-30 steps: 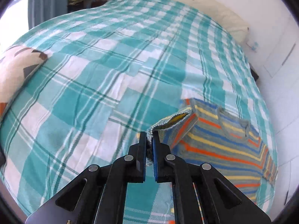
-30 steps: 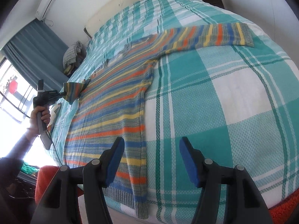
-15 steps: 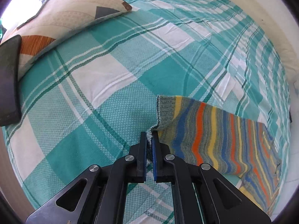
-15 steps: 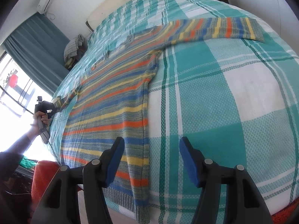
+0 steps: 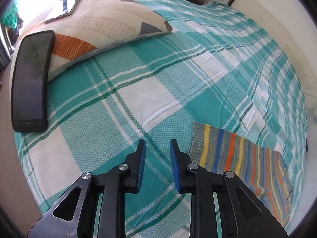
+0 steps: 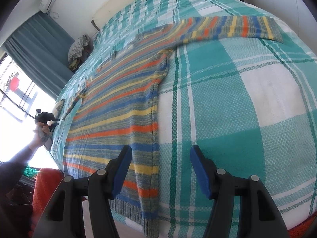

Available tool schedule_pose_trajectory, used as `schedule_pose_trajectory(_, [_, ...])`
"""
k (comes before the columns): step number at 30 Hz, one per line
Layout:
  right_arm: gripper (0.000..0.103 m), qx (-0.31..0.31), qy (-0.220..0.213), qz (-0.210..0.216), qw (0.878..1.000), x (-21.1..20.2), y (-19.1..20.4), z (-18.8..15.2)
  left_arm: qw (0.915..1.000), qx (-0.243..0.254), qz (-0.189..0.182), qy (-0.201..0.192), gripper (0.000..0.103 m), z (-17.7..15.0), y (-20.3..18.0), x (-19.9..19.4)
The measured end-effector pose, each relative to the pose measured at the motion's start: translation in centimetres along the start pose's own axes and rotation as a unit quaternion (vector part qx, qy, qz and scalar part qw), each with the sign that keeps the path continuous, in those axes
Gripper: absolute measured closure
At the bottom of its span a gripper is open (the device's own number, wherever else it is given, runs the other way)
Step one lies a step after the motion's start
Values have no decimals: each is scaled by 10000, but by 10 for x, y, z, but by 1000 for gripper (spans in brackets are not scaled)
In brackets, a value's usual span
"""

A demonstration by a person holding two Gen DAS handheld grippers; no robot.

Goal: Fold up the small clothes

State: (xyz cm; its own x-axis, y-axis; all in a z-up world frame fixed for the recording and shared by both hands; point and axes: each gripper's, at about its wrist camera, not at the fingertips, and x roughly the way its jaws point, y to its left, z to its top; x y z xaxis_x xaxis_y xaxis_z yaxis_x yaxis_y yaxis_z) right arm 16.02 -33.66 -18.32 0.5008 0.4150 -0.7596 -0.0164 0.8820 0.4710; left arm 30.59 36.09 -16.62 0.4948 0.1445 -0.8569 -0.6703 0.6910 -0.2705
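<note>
A striped knit sweater point(image 6: 122, 103) in blue, orange, yellow and grey lies flat on the teal plaid bedspread point(image 6: 227, 99), both sleeves stretched outward. Its one sleeve point(image 5: 233, 154) rests flat just right of my left gripper point(image 5: 158, 148). That gripper's jaws are opening, and only bedspread shows between them. From the right wrist view the left gripper point(image 6: 46, 117) is small at the bed's far edge, held in a hand point(image 6: 41, 132). My right gripper point(image 6: 160, 154) stands open above the sweater's side seam near the hem, holding nothing.
A dark phone point(image 5: 29, 79) leans on a patterned pillow point(image 5: 103, 19) at the bed's left corner. A long white pillow point(image 5: 277, 39) lies along the wall. Blue curtains point(image 6: 37, 45), a clothes pile point(image 6: 79, 45) and a red cloth point(image 6: 45, 182) border the bed.
My left gripper carried the sleeve cuff outward and down onto the bedspread, then let it go, and its jaws parted. The right gripper kept still and open.
</note>
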Motion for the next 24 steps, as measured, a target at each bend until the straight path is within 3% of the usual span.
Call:
schedule_pose_trajectory(4, [42, -21, 47, -25, 10000, 5, 2, 0, 9940, 1004, -439, -71, 57, -12, -50, -6])
schedule_pose_trajectory(7, [42, -100, 45, -80, 9999, 5, 4, -1, 9867, 1557, -466, 72, 50, -24, -81, 11])
schedule_pose_trajectory(8, [42, -109, 44, -96, 9999, 4, 4, -1, 9874, 1550, -276, 175, 51, -28, -80, 23])
schedule_pose_trajectory(10, [42, -103, 4, -134, 9999, 1, 4, 0, 9916, 1120, 517, 392, 72, -31, -58, 46])
schedule_pose_trajectory(12, [42, -104, -98, -173, 9997, -5, 3, 1, 9984, 419, 301, 230, 75, -33, -26, 43])
schedule_pose_trajectory(14, [42, -103, -217, -277, 9993, -12, 1, 1, 9978, 314, 555, 161, 73, -35, -17, 30])
schedule_pose_trajectory(16, [42, -57, -336, -397, 9986, -17, -3, 3, 9970, 504, 569, 171, 47, -42, -15, 14])
schedule_pose_trajectory(17, [42, -33, -415, -490, 9979, -20, -5, 4, 9968, 596, 519, 108, 40, -50, -15, 3])
schedule_pose_trajectory(19, [42, -29, -650, -699, 9954, -29, -8, 8, 9962, 846, 192, 0, 17, -72, -17, -24])
schedule_pose_trajectory(21, [40, -56, -922, -979, 9909, -41, -10, 13, 9927, 1198, -154, -11, 11, -99, -24, -44])
schedule_pose_trajectory(24, [31, -25, -1204, -1647, 9790, -54, -21, 20, 9841, 1734, -378, 23, 8, -138, -37, -53])
